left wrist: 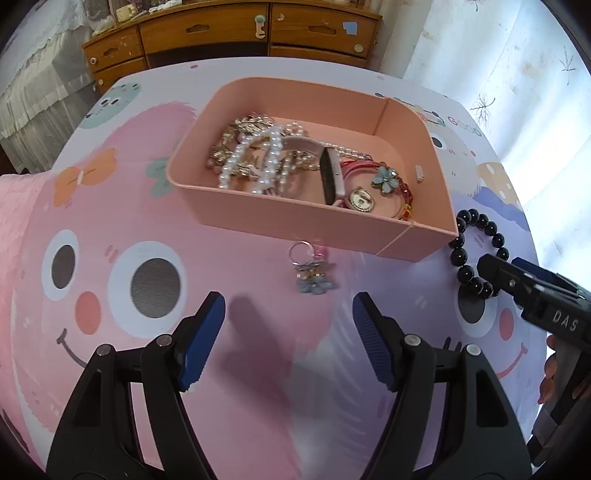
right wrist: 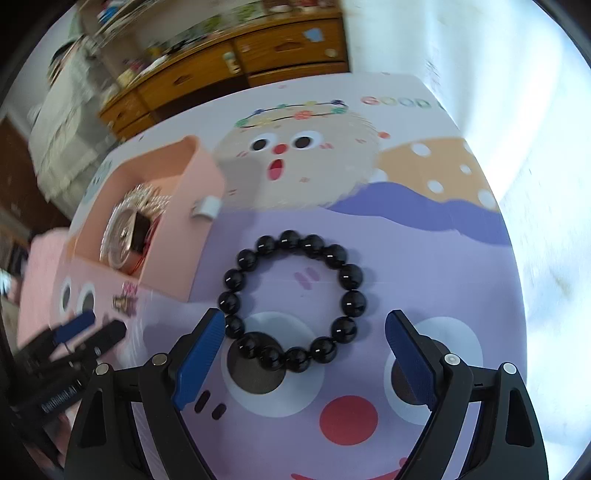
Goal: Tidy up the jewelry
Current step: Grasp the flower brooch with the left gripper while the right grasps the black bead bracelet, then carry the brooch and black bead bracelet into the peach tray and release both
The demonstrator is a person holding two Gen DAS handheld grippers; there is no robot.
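Spread over the table, a cartoon-printed cloth in pink and lilac (left wrist: 110, 206) is carrying everything I am working with, and a wooden drawer unit (left wrist: 229, 33) is standing behind it. I am holding the right gripper (right wrist: 304, 341) over the black bracelet of glossy round beads (right wrist: 291, 301), which is lying flat on the lilac part of the cloth just beside the short end of the pink plastic tray (left wrist: 310, 221). Its jaws are standing wide and gripping nothing; the near arc of the ring is sitting between the blue pads, the left pad almost touching the beads, while the far arc is reaching ahead of the fingertips. I am judging this hand the nearer one for the bracelet. I am keeping the left gripper (left wrist: 288, 314) open and empty too, aimed at the small silver ring with a blue flower charm (left wrist: 310, 267), which is lying just ahead of its fingertips, in front of the tray's long wall. Pearl strands and a watch are already filling the tray.
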